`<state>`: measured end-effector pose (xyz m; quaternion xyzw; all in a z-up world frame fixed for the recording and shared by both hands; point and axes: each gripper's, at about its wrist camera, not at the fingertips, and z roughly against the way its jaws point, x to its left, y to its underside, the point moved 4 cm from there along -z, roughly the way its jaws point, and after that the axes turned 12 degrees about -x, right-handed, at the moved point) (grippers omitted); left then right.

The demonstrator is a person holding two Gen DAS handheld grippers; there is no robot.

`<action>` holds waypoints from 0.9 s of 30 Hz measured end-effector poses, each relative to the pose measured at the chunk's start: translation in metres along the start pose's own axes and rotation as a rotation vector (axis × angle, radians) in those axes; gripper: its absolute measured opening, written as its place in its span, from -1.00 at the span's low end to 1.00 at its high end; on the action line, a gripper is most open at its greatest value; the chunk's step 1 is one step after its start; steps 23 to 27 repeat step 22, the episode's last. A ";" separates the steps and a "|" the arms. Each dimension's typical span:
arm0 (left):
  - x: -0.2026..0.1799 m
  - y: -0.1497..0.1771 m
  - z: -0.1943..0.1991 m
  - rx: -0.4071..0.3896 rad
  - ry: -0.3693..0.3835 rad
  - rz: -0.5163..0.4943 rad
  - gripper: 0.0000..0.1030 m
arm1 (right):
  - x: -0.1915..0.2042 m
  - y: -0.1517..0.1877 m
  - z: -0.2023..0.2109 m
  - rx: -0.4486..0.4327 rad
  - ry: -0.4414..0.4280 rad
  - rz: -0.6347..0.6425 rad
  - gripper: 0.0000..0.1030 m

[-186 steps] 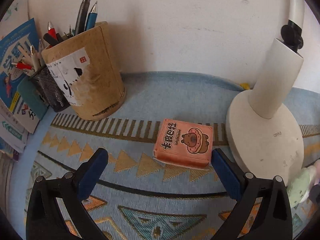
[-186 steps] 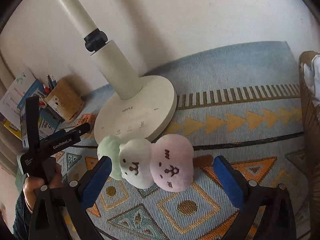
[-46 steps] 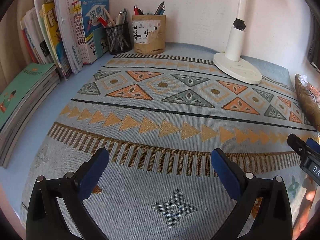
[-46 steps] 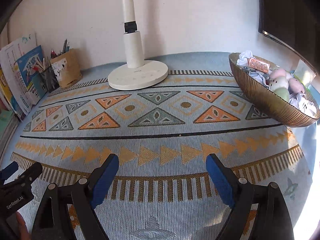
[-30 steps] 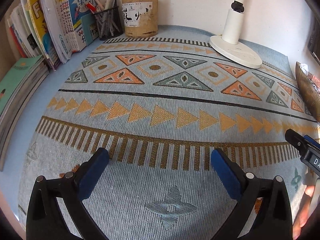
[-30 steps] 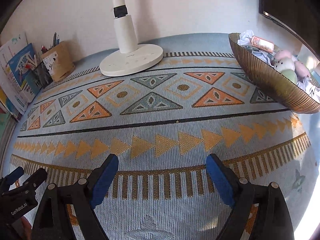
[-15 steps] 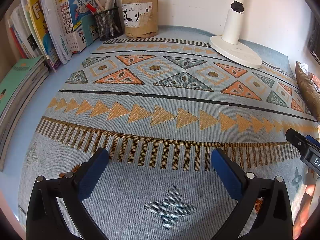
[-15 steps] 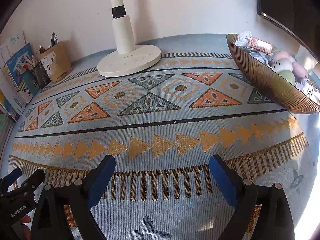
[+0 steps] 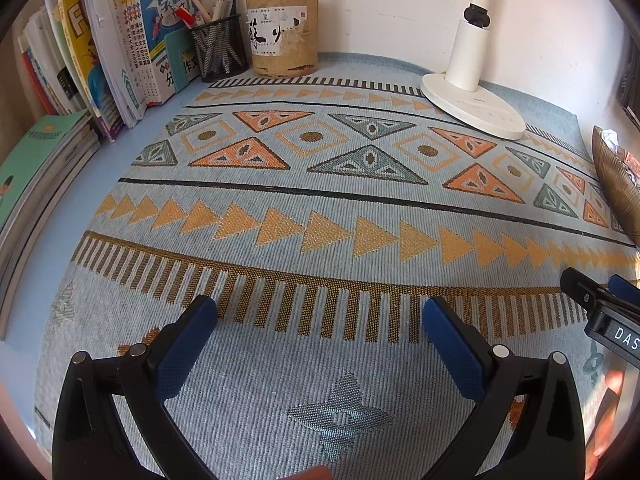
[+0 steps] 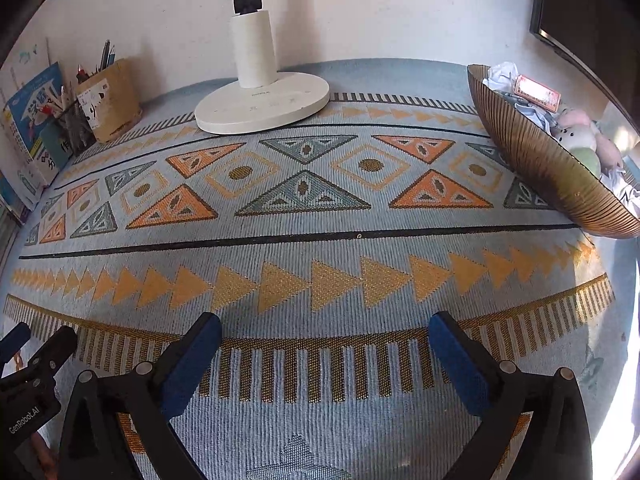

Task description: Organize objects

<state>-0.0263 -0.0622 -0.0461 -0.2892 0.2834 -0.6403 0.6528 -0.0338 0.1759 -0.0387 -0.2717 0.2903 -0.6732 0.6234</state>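
Both grippers hang over the near edge of the patterned mat (image 10: pixel 320 240); the left gripper (image 9: pixel 320 316) stands wide and empty, and the right gripper (image 10: pixel 325 330) is opening, nothing between its jaws. The plush toy (image 10: pixel 580 140) and orange box (image 10: pixel 536 93) lie in the ribbed bowl (image 10: pixel 540 160) at far right. Mat looks cleared, so probably the wrap-up: best to keep both hands steady and clear of the bowl.

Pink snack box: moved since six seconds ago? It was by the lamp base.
Yes. The pink snack box now lies in the brown bowl at the mat's right end, well right of the lamp base, not beside it.
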 end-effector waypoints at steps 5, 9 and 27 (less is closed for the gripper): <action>0.000 0.000 0.000 0.000 -0.001 -0.001 1.00 | 0.000 -0.001 0.000 0.000 -0.001 0.001 1.00; 0.001 0.000 -0.001 0.000 -0.001 -0.002 1.00 | -0.001 -0.001 0.000 0.000 -0.001 0.001 1.00; 0.002 0.000 -0.001 -0.001 -0.002 -0.003 1.00 | -0.001 -0.001 0.000 0.000 -0.001 0.001 1.00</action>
